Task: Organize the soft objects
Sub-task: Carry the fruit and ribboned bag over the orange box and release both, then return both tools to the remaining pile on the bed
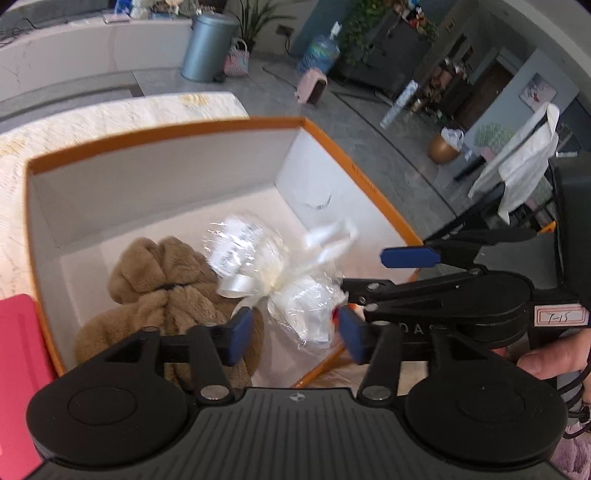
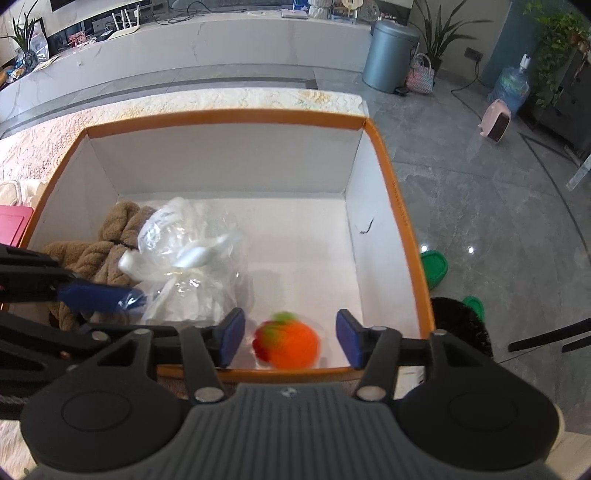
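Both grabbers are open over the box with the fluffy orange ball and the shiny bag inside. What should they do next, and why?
Probably lift both grippers up and out. The right gripper stands open around the orange ball, the left gripper open above the wrapped bundle, both lying in the box.

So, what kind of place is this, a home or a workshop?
Most likely a home, perhaps a living room. There is a pedal bin by a leafy houseplant, a water jug on a polished tiled floor, and a low white ledge with household clutter.
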A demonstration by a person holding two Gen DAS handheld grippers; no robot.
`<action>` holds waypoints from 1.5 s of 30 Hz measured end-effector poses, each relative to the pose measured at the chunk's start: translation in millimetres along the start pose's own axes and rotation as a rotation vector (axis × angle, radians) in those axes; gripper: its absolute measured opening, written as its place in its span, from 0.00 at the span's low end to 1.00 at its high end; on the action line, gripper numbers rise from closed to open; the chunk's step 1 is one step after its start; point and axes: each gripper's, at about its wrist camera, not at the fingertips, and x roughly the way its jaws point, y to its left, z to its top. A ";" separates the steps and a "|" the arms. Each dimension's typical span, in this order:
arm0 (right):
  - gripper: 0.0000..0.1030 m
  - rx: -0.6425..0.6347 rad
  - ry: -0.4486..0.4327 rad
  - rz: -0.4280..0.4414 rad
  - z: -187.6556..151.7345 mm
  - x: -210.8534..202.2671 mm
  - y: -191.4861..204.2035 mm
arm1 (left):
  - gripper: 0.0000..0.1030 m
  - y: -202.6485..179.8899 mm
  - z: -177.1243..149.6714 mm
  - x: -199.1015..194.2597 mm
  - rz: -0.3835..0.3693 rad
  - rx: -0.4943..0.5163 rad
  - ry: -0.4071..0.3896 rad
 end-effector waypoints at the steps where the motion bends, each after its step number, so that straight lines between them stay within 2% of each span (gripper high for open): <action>1: 0.59 -0.002 -0.005 -0.006 0.5 -3.2 -0.3 | 0.64 0.1 1.5 -2.5 0.001 -0.004 -0.011; 8: 0.61 0.008 -0.038 -0.031 0.1 -31.3 2.4 | 0.67 -9.9 4.9 -40.1 0.005 0.014 -0.096; 10: 0.64 0.004 -0.053 -0.036 -1.1 -42.1 5.5 | 0.67 -15.2 4.8 -51.0 0.007 0.028 -0.119; 11: 0.71 0.002 -0.065 -0.039 -2.1 -48.4 7.6 | 0.67 -17.7 3.9 -57.3 0.008 0.036 -0.133; 19: 0.74 -0.018 -0.195 -0.036 -16.8 -105.1 35.8 | 0.67 -34.1 -19.3 -115.7 0.064 0.111 -0.273; 22: 0.74 -0.007 -0.259 -0.005 -28.9 -126.1 53.0 | 0.67 -36.8 -34.8 -137.7 0.094 0.131 -0.330; 30: 0.74 0.078 -0.399 0.118 -73.7 -153.8 110.0 | 0.67 -30.5 -87.6 -181.1 0.227 0.146 -0.439; 36: 0.74 0.131 -0.454 0.171 -108.0 -155.1 156.7 | 0.67 -11.5 -125.0 -202.2 0.348 0.102 -0.464; 45: 0.75 0.170 -0.499 0.239 -137.2 -151.4 216.1 | 0.67 25.6 -161.3 -219.8 0.452 -0.006 -0.474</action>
